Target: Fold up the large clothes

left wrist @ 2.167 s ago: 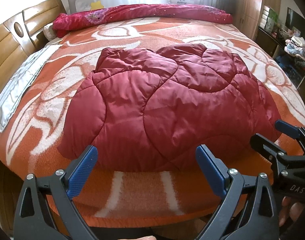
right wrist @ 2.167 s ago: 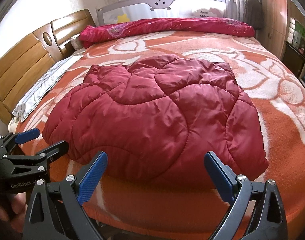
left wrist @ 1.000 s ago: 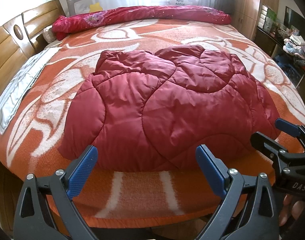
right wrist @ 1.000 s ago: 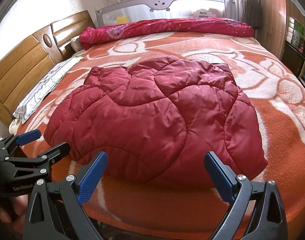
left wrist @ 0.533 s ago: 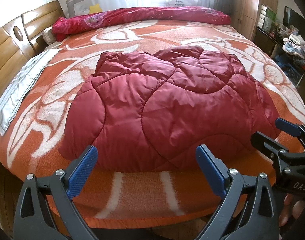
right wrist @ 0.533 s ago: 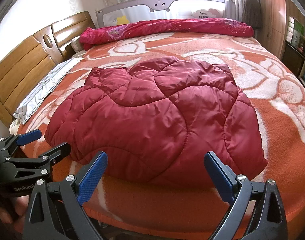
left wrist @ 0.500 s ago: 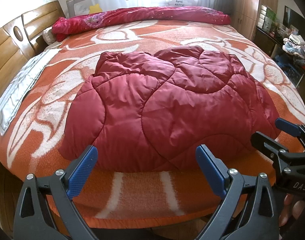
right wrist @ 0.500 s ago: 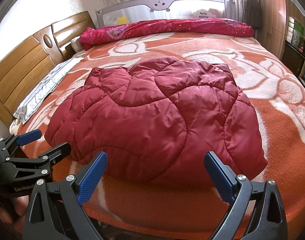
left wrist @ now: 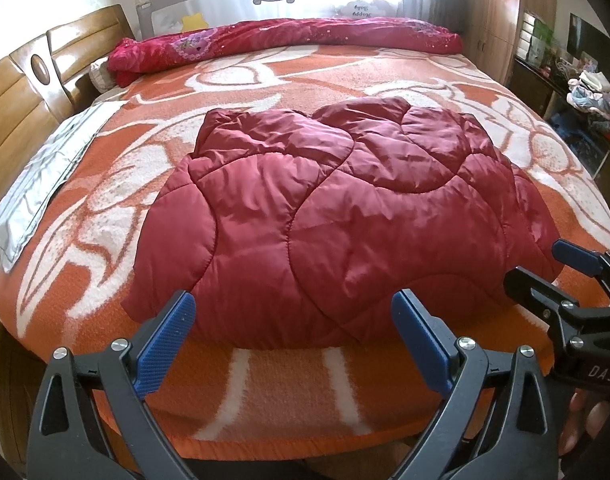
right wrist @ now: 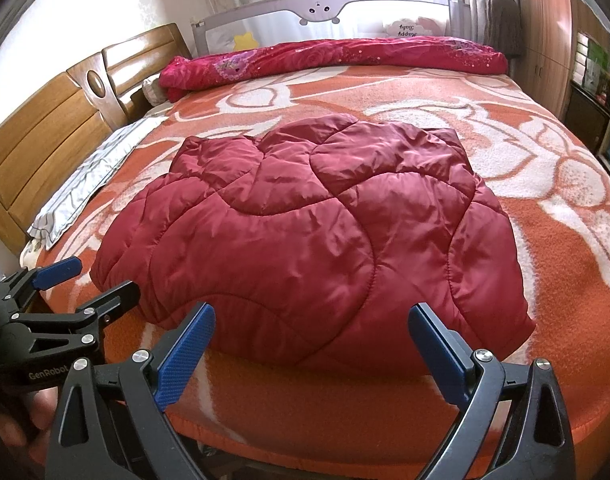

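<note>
Jacket (left wrist: 337, 216) near blanket (left wrist: 281, 392) front edge; left hand-held gripper (left wrist: 293, 344), right hand-held gripper (right wrist: 313, 356) wide, empty.

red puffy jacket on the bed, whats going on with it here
A person holds a two-finger gripper in each hand at the near edge of the bed, facing a dark red quilted jacket that lies in a rounded, bunched heap on the orange and white blanket. The left gripper and the right gripper are both open, short of the jacket's near hem, touching nothing. No fold is under way at this moment. A rolled red floral quilt lies along the far side.
</note>
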Demonstrator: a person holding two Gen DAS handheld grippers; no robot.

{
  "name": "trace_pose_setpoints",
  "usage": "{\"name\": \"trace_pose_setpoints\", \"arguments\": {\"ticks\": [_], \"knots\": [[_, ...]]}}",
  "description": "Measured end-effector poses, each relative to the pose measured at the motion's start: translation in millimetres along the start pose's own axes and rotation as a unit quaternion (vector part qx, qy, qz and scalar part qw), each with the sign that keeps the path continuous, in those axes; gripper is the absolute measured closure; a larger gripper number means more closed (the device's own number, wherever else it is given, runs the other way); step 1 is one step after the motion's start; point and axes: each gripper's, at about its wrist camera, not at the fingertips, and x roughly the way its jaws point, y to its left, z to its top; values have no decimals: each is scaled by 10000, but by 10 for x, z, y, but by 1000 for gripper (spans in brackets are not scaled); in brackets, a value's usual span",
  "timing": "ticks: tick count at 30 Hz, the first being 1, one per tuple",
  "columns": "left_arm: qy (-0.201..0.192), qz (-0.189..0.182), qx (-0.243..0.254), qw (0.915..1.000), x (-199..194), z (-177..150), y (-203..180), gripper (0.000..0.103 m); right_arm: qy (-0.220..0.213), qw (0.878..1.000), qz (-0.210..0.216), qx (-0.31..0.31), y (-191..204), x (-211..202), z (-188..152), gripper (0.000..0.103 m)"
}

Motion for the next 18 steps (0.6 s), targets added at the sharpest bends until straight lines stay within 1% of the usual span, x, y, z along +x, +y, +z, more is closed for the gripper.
{"name": "trace_pose_setpoints", "arguments": {"ticks": [18], "knots": [[-16,-13,15,10000,0,17,-13,4,-10,10000,16,7,17,-10,12,5]]}}
